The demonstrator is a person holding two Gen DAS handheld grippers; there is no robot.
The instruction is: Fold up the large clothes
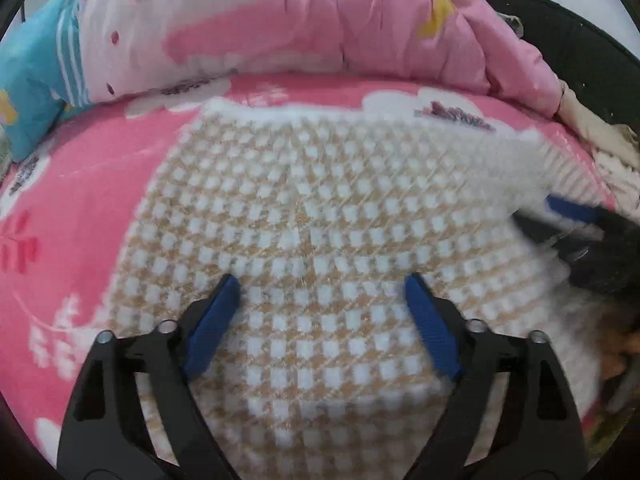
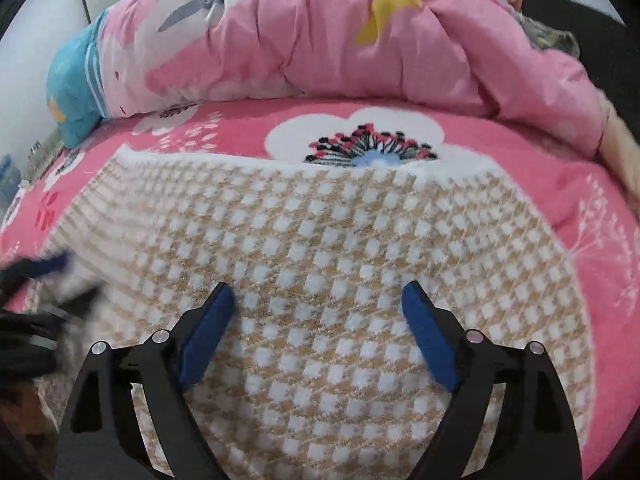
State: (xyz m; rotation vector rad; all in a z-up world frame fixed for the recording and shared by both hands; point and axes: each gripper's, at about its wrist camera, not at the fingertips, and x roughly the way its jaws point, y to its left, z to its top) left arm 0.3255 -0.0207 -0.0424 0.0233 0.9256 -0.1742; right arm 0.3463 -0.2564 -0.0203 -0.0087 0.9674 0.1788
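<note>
A fluffy beige-and-white checked garment (image 1: pixel 320 208) lies spread flat on a pink flowered bed sheet (image 1: pixel 80 208); its far edge is a straight white hem. My left gripper (image 1: pixel 320 284) hovers over its near part, jaws wide apart, nothing between the blue pads. In the right wrist view the same garment (image 2: pixel 320 248) fills the middle, and my right gripper (image 2: pixel 318 294) stands open above it, pads clear of the cloth. The right gripper shows blurred at the garment's right edge (image 1: pixel 576 220) in the left wrist view, and the left gripper blurred at the left edge (image 2: pixel 44 276).
A bunched pink quilt (image 2: pixel 340 40) with a teal end (image 1: pixel 28 80) lies along the far side of the bed. The pink sheet (image 2: pixel 600 208) shows a white flower print (image 2: pixel 356 136) beyond the hem. Pale crumpled cloth (image 1: pixel 592 128) sits at the far right.
</note>
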